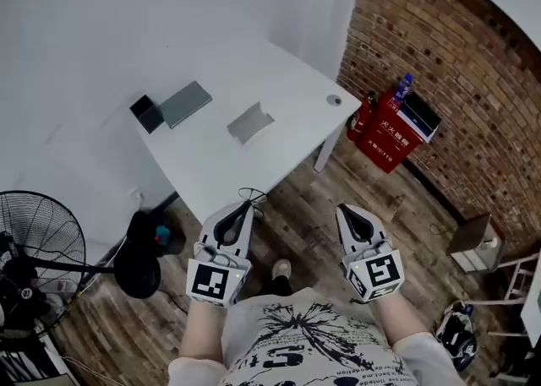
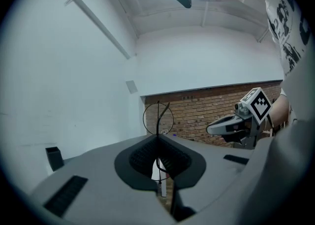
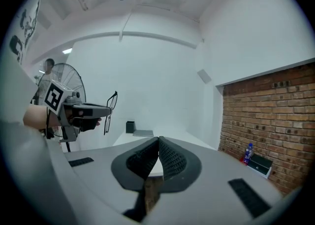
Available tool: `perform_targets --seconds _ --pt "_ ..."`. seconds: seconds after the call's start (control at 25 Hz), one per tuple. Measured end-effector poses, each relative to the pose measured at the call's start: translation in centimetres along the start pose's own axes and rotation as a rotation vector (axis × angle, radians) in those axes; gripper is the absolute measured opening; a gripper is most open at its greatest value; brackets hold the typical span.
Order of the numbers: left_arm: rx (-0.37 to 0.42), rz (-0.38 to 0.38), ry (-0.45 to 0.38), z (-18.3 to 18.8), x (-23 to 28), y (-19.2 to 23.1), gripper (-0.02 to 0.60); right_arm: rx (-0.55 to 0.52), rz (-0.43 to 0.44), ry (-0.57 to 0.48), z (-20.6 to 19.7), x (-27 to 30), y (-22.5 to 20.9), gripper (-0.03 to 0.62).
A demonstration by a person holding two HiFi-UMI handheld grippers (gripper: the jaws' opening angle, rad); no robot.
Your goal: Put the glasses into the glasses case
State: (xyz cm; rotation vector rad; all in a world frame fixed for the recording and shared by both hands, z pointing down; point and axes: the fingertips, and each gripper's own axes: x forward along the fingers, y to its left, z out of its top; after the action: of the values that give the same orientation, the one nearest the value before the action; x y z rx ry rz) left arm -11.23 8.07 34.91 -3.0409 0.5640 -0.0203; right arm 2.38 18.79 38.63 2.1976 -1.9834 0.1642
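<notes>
Thin black wire-framed glasses [image 1: 252, 197] stick up from the tip of my left gripper [image 1: 244, 207], which is shut on them just off the near edge of the white table [image 1: 211, 173]. In the left gripper view the jaws meet on the frame and a round lens [image 2: 158, 118] stands above them. My right gripper [image 1: 356, 218] is beside it over the wooden floor, shut with nothing in it. The right gripper view shows the left gripper [image 3: 106, 111] with the glasses [image 3: 111, 107]. A grey case [image 1: 250, 122] lies mid-table.
On the table's far left are a small dark box [image 1: 146, 112] and a flat grey slab [image 1: 186, 104]; a small round thing [image 1: 335, 100] sits at its right corner. A fan [image 1: 34, 249] and a black stool [image 1: 139, 262] stand left, and red extinguisher boxes [image 1: 385, 135] line the brick wall.
</notes>
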Motion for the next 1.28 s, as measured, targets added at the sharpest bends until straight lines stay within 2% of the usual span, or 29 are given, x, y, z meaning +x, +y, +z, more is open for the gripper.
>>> perform_targets --seconds 0.16,0.32,0.56,0.76,1.08,1.28 --pt "0.058 -0.012 0.032 -0.5 4.6 4.8 0.015 -0.004 0.002 -0.005 1.6 6.6 -1.8 0.015" --pt "0.036 -0.002 0.014 -0.6 8.2 8.3 0.015 0.013 0.025 -0.018 2.7 11.8 -2.7 0.015" --pt "0.046 0.036 0.045 -2.4 12.0 11.3 0.015 0.008 0.098 -0.012 2.8 18.1 -4.3 0.015" --pt "0.048 0.087 0.172 -4.9 15.2 13.5 0.015 -0.003 0.200 -0.003 2.9 23.8 -5.9 0.015" --pt "0.019 0.254 0.218 -6.3 21.8 17.5 0.015 -0.039 0.427 0.017 4.3 33.9 -9.3 0.015" --pt "-0.002 0.292 0.299 -8.9 25.9 19.3 0.015 -0.072 0.553 0.040 3.7 39.0 -11.2 0.015"
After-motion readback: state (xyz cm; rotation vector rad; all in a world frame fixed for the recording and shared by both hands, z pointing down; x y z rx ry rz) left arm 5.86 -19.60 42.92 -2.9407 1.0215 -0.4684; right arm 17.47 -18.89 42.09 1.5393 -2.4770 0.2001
